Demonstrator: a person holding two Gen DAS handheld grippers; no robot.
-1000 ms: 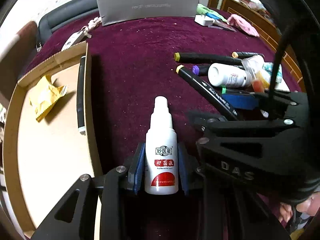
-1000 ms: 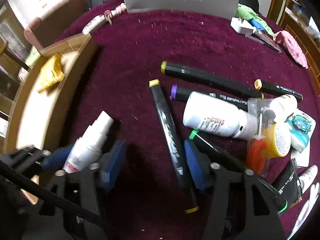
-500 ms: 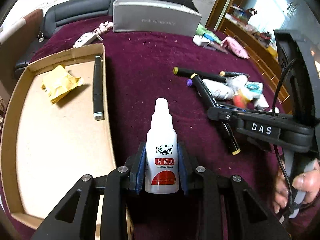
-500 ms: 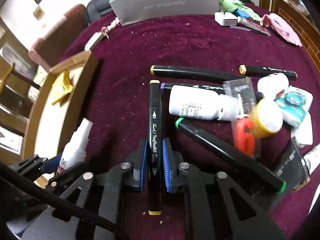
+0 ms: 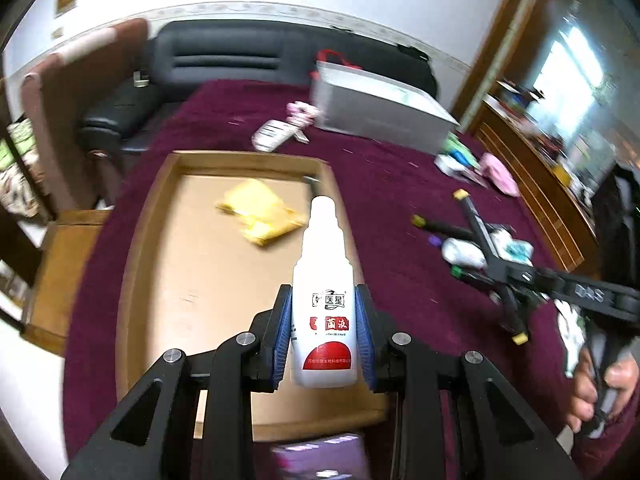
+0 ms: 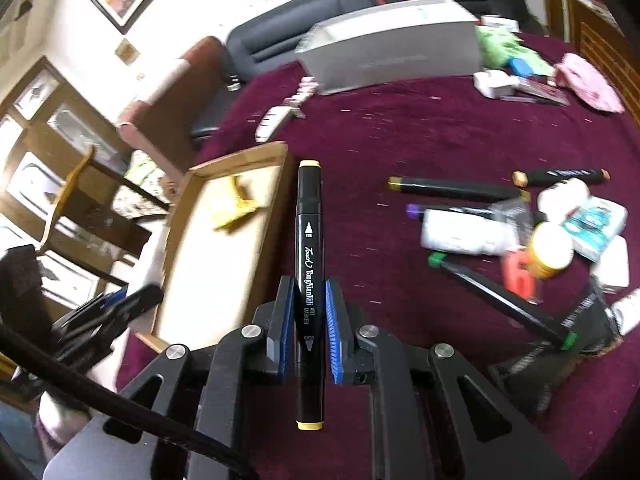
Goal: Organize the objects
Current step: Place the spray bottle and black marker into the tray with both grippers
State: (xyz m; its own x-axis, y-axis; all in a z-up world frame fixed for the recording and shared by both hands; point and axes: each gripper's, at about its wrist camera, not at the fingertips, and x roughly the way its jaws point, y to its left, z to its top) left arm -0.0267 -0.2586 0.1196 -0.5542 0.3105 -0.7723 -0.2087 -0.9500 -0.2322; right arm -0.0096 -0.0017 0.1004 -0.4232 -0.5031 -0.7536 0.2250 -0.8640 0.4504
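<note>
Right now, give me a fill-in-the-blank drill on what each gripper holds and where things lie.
1. The left gripper is shut on a white ____ bottle.
2. The right gripper clamps a black art marker with ____ end caps.
3. A crumpled yellow packet lies inside the ____ tray.

Missing words: spray; yellow; cardboard

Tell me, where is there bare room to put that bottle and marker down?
The cardboard tray floor is mostly bare on the near side of the yellow packet. The maroon cloth between the tray and the marker pile is open too. The pile itself is crowded.
</note>
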